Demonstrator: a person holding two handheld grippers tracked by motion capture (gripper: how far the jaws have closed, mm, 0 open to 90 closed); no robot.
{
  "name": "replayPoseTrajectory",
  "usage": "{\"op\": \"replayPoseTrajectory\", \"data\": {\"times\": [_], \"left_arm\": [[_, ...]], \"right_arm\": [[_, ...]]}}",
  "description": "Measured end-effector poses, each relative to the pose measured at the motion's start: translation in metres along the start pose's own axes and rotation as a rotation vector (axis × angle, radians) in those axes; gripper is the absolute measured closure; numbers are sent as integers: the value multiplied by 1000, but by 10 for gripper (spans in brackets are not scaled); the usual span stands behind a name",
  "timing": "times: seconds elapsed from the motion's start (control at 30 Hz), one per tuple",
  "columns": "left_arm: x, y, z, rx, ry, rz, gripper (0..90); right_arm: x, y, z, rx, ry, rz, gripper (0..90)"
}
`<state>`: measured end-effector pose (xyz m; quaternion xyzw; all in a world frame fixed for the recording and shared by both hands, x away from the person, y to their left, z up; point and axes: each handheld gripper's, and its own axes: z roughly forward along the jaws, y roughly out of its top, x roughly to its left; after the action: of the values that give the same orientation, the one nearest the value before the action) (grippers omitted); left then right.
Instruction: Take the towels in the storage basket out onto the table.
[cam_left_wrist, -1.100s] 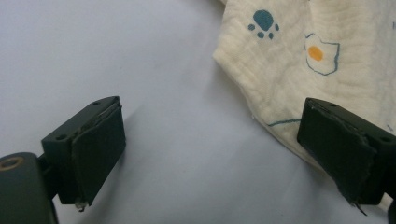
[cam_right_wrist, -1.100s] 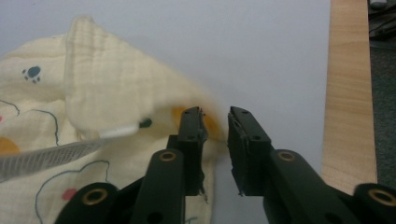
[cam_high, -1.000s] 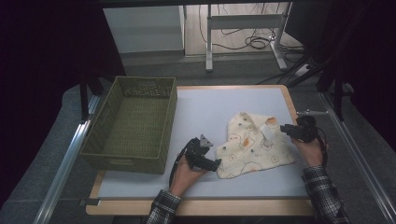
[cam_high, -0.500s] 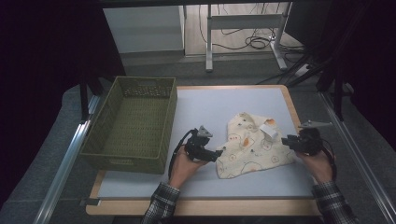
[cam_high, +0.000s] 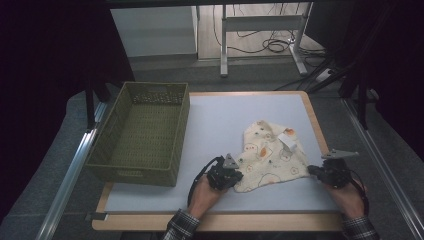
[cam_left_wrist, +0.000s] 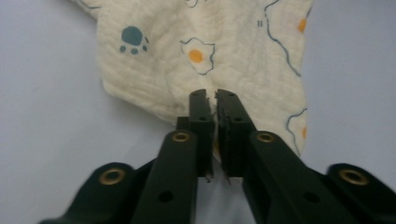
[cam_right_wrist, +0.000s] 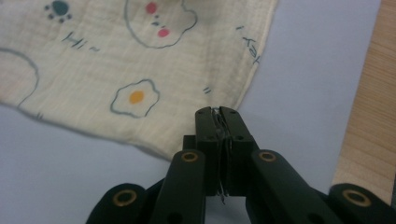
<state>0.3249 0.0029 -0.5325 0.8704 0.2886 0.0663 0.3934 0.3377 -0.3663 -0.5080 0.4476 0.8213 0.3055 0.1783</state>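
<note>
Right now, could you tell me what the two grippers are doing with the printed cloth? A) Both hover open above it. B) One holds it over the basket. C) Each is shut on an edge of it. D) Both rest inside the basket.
C: the left gripper and the right gripper are each clamped on a near edge of the cloth, which lies on the table beside the basket.

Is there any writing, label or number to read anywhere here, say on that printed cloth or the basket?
None readable.
Cloth: printed pictures only, eggs, paw prints, a bear face, no words.
White tag on the cloth: too small to read.
Basket: no label visible.
</note>
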Motion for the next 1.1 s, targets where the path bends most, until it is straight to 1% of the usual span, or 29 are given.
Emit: {"op": "replayPoseTrajectory", "data": {"times": [0.03,0.1,0.17,0.2,0.27,0.33,0.4,0.43,0.47,0.5,0.57,0.63,0.7,0.73,0.8,0.87,0.93,0.97,1.03,1.1], "left_arm": [[3,1,-2,1,-11,-4,872],[7,-1,-10,-20,-28,-33,875],[7,-2,-20,-36,-38,-43,876],[7,-3,-24,-36,-45,-41,876],[2,-6,-30,-30,-66,-39,876],[-6,-11,-33,-11,-104,-30,876],[-15,-16,-33,15,-142,-17,870],[-18,-19,-33,20,-158,-15,855],[-19,-20,-34,13,-154,-10,788],[-19,-21,-36,1,-140,-12,685],[-13,-16,-43,-29,-105,-20,589],[-3,-8,-50,-55,-61,-37,522],[9,2,-53,-60,-12,-43,487],[16,6,-52,-61,6,-49,483],[32,16,-46,-65,22,-81,483],[43,24,-37,-61,32,-99,484],[53,33,-25,-49,42,-100,484],[57,37,-18,-44,41,-106,484],[64,45,-4,-36,22,-119,484],[68,52,10,-28,-10,-128,484]], "right_arm": [[2,-1,-3,-1,1,-3,875],[6,-5,-12,-12,1,-12,875],[8,-13,-21,-20,5,-9,875],[9,-17,-26,-23,15,-5,875],[13,-27,-34,-22,35,0,874],[19,-39,-41,-13,46,-14,873],[25,-50,-48,0,57,-17,869],[27,-55,-51,7,60,-17,865],[28,-59,-53,9,62,-15,857],[28,-62,-56,3,62,-13,835],[26,-61,-60,-15,58,-3,775],[21,-54,-61,-40,47,4,732],[17,-45,-59,-59,46,5,700],[15,-40,-56,-64,47,4,692],[12,-29,-49,-73,46,5,680],[8,-19,-41,-85,47,10,668],[5,-9,-34,-93,48,15,659],[4,-5,-30,-93,47,18,653],[3,2,-23,-100,45,18,639],[4,6,-17,-103,37,15,618]]}}
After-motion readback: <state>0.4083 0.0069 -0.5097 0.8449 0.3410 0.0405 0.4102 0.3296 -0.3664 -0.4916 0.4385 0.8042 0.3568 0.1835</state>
